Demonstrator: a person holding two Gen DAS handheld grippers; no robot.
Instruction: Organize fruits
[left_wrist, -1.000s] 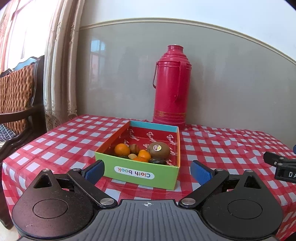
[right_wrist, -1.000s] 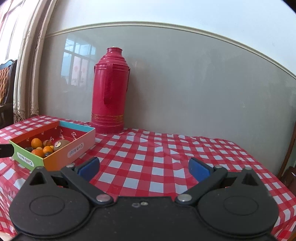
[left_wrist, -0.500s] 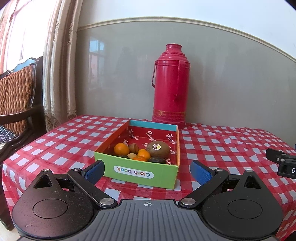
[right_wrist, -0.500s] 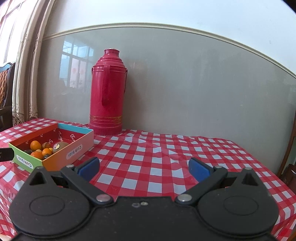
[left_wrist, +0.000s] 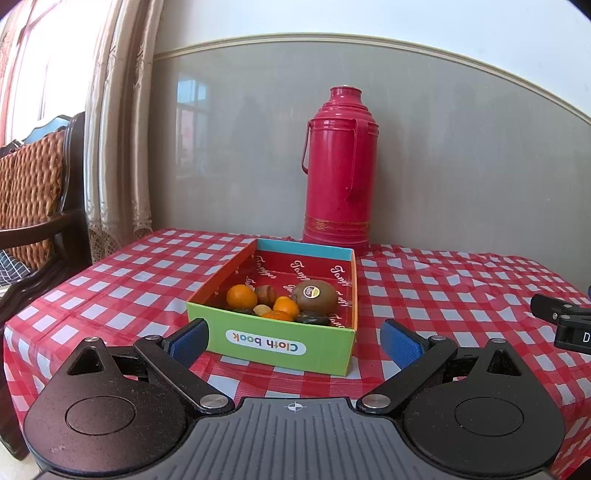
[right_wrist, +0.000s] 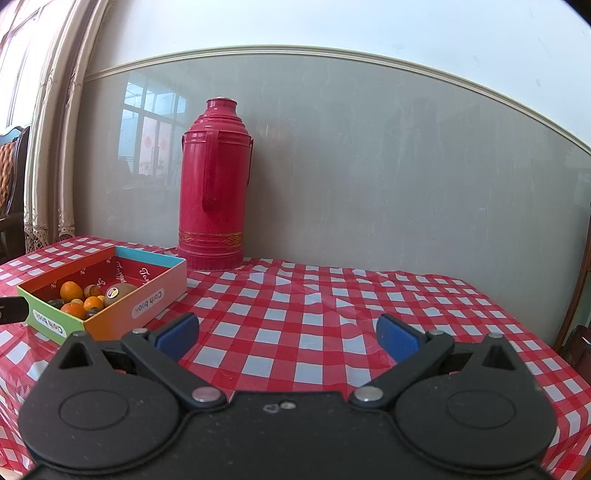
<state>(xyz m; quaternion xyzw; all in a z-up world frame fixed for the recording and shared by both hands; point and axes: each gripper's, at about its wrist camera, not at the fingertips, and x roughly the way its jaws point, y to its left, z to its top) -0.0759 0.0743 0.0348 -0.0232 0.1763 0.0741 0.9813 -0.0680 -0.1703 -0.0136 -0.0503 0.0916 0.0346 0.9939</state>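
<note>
A colourful cardboard box (left_wrist: 280, 347) marked "Cloth book" sits on the checked tablecloth. It holds several small oranges (left_wrist: 242, 296), a kiwi (left_wrist: 314, 295) with a sticker, and some small brown and dark fruits. My left gripper (left_wrist: 295, 341) is open and empty, just in front of the box. My right gripper (right_wrist: 288, 338) is open and empty over bare cloth; the box (right_wrist: 110, 299) lies to its left there. Part of the right gripper (left_wrist: 561, 317) shows at the right edge of the left wrist view.
A tall red thermos (left_wrist: 340, 170) stands behind the box against the grey wall; it also shows in the right wrist view (right_wrist: 216, 184). A wicker chair (left_wrist: 33, 192) and curtain (left_wrist: 118, 122) are left of the table. The red checked cloth (right_wrist: 332, 310) covers the table.
Both grippers have drawn back and risen slightly; the box looks a little smaller and farther. Both stay open and empty.
</note>
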